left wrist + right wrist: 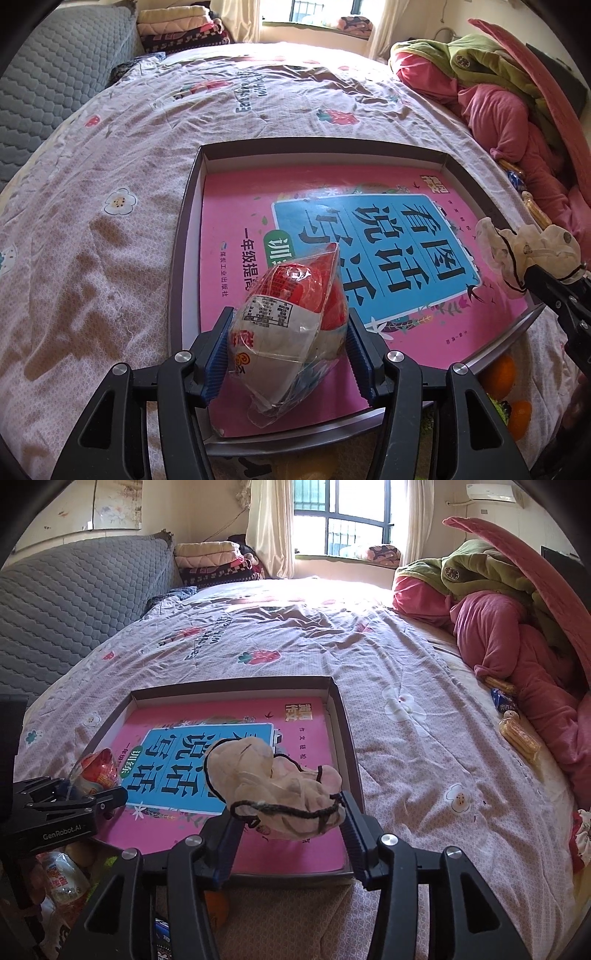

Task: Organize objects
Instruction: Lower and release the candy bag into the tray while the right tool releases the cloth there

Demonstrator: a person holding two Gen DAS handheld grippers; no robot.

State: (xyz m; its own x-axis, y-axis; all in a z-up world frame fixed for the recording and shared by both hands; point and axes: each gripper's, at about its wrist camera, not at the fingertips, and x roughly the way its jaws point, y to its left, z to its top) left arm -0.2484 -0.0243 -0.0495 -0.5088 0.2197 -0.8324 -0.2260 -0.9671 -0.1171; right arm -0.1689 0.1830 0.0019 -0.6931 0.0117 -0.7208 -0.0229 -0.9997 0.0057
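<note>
Left wrist view: left gripper (286, 347) pinching clear-wrapped red-and-white snack packet (291, 328), lower centre, over pink book (258, 206) in shallow grey box (192, 206). Placing step, likely; next: lower, release.

Right wrist view: right gripper (291, 825), lower centre, spread around cream fabric scrunchie with black cord (273, 786); grip uncertain. Next: withdraw clear.

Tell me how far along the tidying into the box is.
Done: only the pink book lies in the box. In hand: left gripper holds a snack packet; right gripper has the cloth bundle over the box. Left: oranges and biscuits on the bed.
</note>
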